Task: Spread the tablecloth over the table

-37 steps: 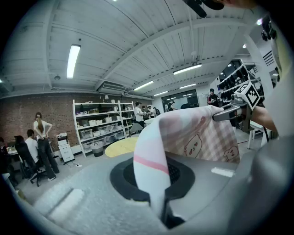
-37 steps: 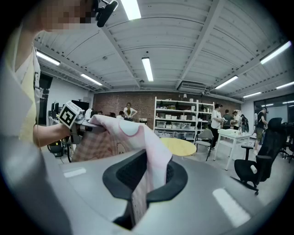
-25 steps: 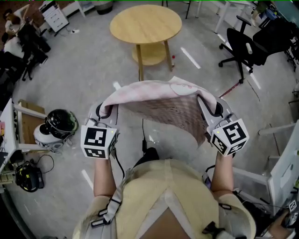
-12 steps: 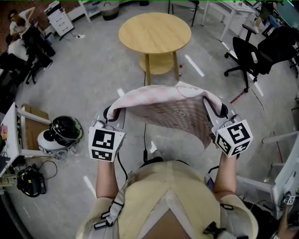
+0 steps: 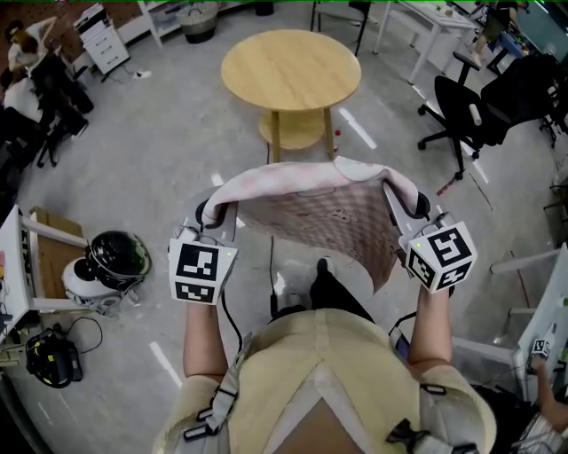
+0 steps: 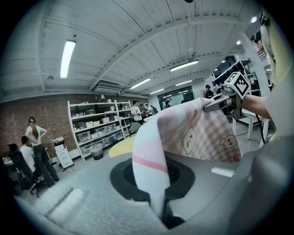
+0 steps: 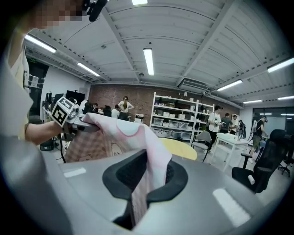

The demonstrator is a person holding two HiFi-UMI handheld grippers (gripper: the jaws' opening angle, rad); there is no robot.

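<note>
A pink checked tablecloth [image 5: 315, 204] with cartoon bears hangs stretched between my two grippers at chest height. My left gripper [image 5: 207, 213] is shut on its left corner, and the cloth [image 6: 151, 160] runs down between the jaws. My right gripper [image 5: 410, 207] is shut on the right corner, where the cloth [image 7: 144, 183] is pinched the same way. The round wooden table [image 5: 290, 68] stands a short way ahead on the grey floor, bare on top. In the gripper views only a yellow sliver of the table [image 6: 120, 147] [image 7: 181, 148] shows past the cloth.
A black office chair [image 5: 461, 102] stands right of the table. A black and white helmet-like object [image 5: 111, 257] and a wooden frame lie at the left. Shelves [image 6: 96, 126] and several people [image 6: 34, 137] stand at the far wall. White desks [image 5: 417, 13] are behind the table.
The table has come slightly nearer in the head view and my foot now shows under the cloth. Both grippers keep their hold on the cloth, held at about the same height.
</note>
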